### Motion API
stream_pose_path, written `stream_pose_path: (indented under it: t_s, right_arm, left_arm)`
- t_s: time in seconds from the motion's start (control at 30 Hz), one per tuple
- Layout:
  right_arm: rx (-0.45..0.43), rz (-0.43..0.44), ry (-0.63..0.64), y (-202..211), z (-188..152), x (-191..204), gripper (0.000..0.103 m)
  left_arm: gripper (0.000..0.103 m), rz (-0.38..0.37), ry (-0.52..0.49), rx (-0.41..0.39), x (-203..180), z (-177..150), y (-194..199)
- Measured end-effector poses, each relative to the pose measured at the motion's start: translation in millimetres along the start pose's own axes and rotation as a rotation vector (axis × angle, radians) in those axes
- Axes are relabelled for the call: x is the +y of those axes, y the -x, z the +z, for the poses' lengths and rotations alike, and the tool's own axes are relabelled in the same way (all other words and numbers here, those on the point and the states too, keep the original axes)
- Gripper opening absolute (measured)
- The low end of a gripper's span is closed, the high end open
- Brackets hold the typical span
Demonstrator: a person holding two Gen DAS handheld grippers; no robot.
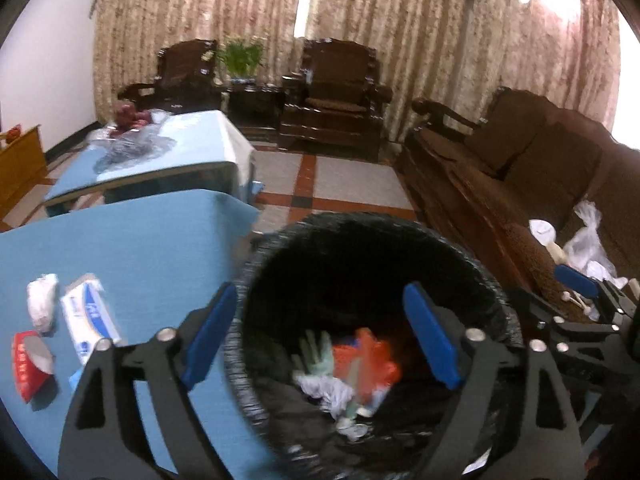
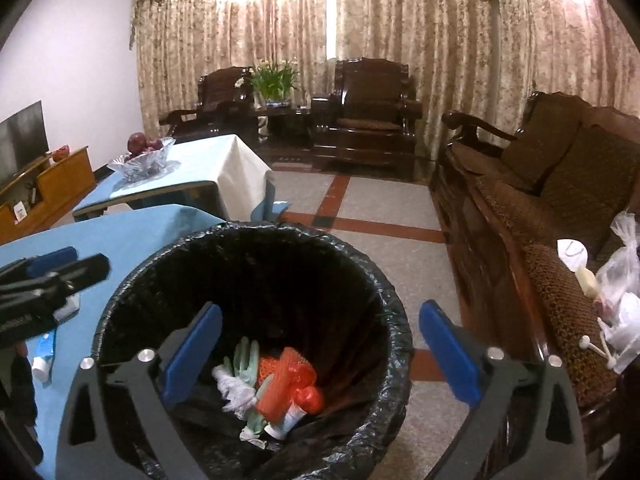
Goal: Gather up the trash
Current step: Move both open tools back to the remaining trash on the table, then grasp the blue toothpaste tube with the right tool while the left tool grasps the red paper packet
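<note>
Beside the blue-covered table (image 1: 152,248) stands a round trash bin (image 2: 384,300) lined with a black plastic bag, and both grippers hang over its mouth. Left gripper (image 1: 320,338): jaws spread wide, blue pads apart, nothing between them; one pad sits over the bin's near-left rim, the other over the opening. Right gripper (image 2: 320,354): jaws at full spread, empty; its left pad is over the opening, its right pad outside the bin's right rim, above the tiled floor (image 2: 384,200).

Contents at the bin's bottom: a pale green glove (image 2: 245,360), crumpled white tissue (image 2: 236,390), an orange-red plastic bag (image 2: 292,380) and a small tube with a white cap (image 2: 286,424), all lying loose in a heap.

Uncollected items remain on the table to the left of the bin: a wad of white tissue (image 1: 42,300), a white-and-blue tissue pack (image 1: 90,318) and a red packet (image 1: 32,362), lying close together near the table edge. On the brown sofa (image 2: 560,184) to the right lie clear plastic bags (image 2: 624,276), a white cup-like item (image 2: 572,254) and several white sticks (image 2: 600,350).

Further back, a second table carries a glass bowl of red fruit (image 2: 144,156). Two dark wooden armchairs flank a potted plant (image 2: 276,80) before patterned curtains. Nothing obstructs the bin's opening apart from the grippers themselves.
</note>
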State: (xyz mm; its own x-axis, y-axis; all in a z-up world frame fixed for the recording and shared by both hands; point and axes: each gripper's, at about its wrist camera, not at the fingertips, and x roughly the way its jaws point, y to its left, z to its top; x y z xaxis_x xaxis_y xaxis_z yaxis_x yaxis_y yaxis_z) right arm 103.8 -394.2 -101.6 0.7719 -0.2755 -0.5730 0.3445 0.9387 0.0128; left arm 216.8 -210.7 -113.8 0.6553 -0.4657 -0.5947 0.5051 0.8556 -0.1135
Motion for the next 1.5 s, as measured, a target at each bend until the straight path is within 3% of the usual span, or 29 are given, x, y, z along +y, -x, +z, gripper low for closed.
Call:
stream_pose_path:
  t_s: [0.23, 0.57, 0.9, 1.2, 1.5]
  right_arm:
    - [-0.024, 0.078, 0.019, 16.0, 3.9, 33.6, 0.097]
    - [-0.067, 0.281, 0.106, 33.0, 0.6, 134.8, 0.097]
    - [-0.046, 0.476, 0.200, 33.9, -15.0, 234.4, 0.097]
    - [-0.006, 0.498, 0.252, 13.4, -40.3, 288.8, 0.096]
    - [0.085, 0.478, 0.314, -14.0, -72.6, 317.3, 0.080]
  left_arm:
    - [0.089, 0.107, 0.069, -0.036, 59.9, -13.1, 48.0]
    - [0.089, 0.334, 0.134, -0.061, 146.6, -53.7, 119.2]
    - [0.089, 0.455, 0.209, -0.056, 207.2, -86.1, 162.3]
    - [0.089, 0.508, 0.265, -0.038, 244.5, -109.2, 170.9]
    - [0.089, 0.522, 0.286, -0.022, 258.2, -119.5, 163.0]
